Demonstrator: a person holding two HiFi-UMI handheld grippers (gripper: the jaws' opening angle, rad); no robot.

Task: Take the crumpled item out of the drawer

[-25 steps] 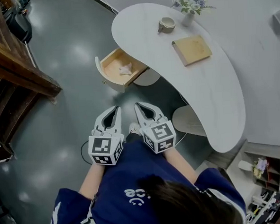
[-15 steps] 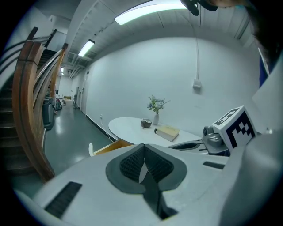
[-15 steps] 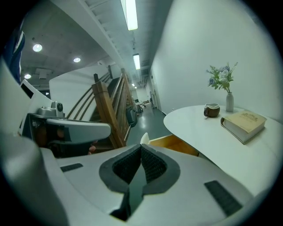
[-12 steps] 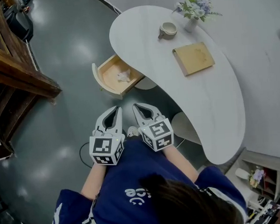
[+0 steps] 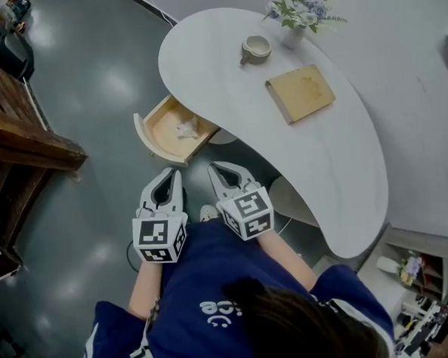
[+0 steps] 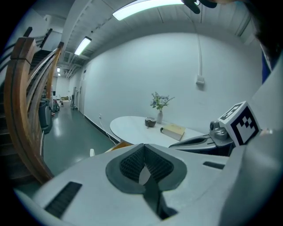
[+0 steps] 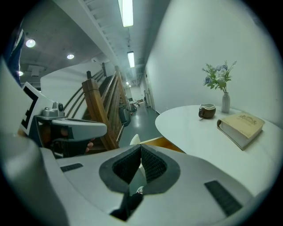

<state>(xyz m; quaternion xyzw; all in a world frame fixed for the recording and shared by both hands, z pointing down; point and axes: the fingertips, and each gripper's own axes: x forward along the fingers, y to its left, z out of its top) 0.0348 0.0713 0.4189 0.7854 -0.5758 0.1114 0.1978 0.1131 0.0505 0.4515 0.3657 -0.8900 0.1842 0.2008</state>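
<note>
The drawer (image 5: 151, 133) stands pulled out, exposing the crumpled item (image 5: 184, 128). The left tool (image 5: 171, 173) and right tool (image 5: 215, 167), both closed and empty, hang well short.

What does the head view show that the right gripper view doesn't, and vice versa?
Head view only: the crumpled item inside the open drawer, and the right gripper seen from outside. Right gripper view only: its jaws shut on nothing, plus ceiling lights. Both: drawer, white table, cup, book, vase of flowers, left gripper.
</note>
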